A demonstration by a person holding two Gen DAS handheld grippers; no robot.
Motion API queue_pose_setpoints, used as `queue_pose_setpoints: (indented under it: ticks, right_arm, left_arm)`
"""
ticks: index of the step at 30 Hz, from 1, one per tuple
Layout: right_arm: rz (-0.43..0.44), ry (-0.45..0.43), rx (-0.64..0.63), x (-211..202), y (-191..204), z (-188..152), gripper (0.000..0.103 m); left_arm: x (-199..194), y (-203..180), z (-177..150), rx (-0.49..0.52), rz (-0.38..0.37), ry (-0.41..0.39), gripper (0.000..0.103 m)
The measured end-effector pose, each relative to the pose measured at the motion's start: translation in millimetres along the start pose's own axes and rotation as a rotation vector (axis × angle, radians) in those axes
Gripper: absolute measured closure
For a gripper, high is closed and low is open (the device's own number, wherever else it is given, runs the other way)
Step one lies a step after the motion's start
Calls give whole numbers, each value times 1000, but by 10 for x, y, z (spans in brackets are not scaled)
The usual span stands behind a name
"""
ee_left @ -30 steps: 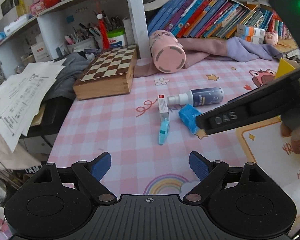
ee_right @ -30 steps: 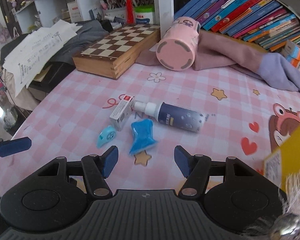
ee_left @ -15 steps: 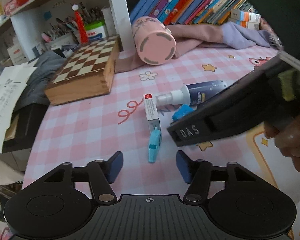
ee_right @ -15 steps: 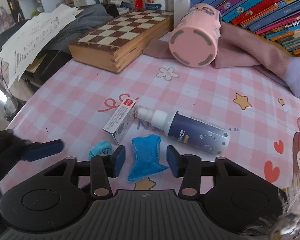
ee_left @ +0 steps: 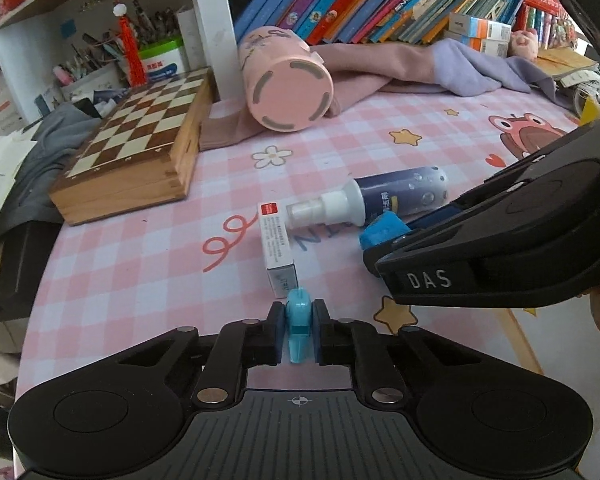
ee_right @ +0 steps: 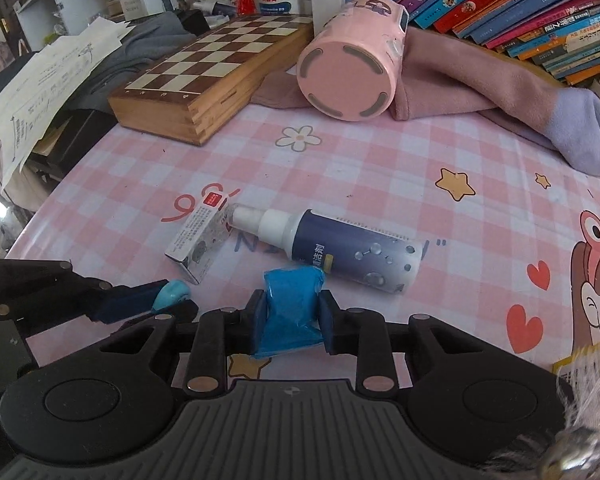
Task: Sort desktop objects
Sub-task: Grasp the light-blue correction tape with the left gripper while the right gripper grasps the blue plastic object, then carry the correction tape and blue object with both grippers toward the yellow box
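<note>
While both tools sit low over the pink checked counter (ee_left: 140, 264), each one has a small blue thing pinched between its pads. The left hand-held gripper (ee_left: 298, 332) is clamped on a light-blue correction-tape dispenser (ee_left: 299, 320), a narrow, rounded plastic piece standing on edge, its front end just short of a small white carton (ee_left: 276, 248) with a red label. The right hand-held gripper (ee_right: 292, 322) is clamped on a blue crinkled packet (ee_right: 290, 308), which is squeezed in at its middle and flares wider in front of the pads. Both sets of jaws have just been closing onto these things. Both things lie on the counter near its front edge, side by side, with a navy spray bottle (ee_right: 340, 252) with a white nozzle lying on its side just behind the packet.

From the left wrist view the packet is mostly covered by the black body of the right tool, so only a corner shows. From the right wrist view the dispenser shows only as a rounded tip between the other tool's pads. The print on the carton and bottle is too small to read. Farther back a pink cup (ee_left: 288, 84) lies tipped over beside a wooden chessboard box (ee_left: 136, 148).
</note>
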State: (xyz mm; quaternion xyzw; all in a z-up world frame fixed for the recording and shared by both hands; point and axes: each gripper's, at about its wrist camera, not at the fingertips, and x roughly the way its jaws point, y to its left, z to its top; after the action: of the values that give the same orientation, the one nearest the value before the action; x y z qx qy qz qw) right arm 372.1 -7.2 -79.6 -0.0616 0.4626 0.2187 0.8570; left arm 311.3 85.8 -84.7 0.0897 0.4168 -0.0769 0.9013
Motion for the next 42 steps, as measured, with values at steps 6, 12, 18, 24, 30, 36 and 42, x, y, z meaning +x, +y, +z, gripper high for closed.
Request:
queue_pose_setpoints:
  ticks: [6, 12, 18, 24, 30, 36, 42]
  right_arm:
    - [9, -21, -18, -89, 73, 6, 78]
    - [22, -81, 15, -441, 92, -31, 78]
    - [26, -135, 67, -884, 50, -192, 78]
    - [12, -181, 44, -1254, 100, -404, 78]
    - [10, -228, 35, -1608, 207, -641, 78]
    - [-14, -258, -24, -1951, 362, -1020, 78]
    - [-1, -246, 6, -2175, 442, -1393, 79]
  left_arm:
    - [-184, 71, -14, -45, -2, -22, 90]
    - [-496, 213, -2, -141, 3, -64, 90]
    - [-893, 199, 3, -145, -32, -112, 90]
    - [-1225, 202, -62, -204, -93, -152, 90]
    - [-1621, 179, -219, -253, -129, -185, 90]
    - [-2017, 95, -458, -261, -153, -217, 90]
    - [-2310, 0, -733, -270, -143, -222, 90]
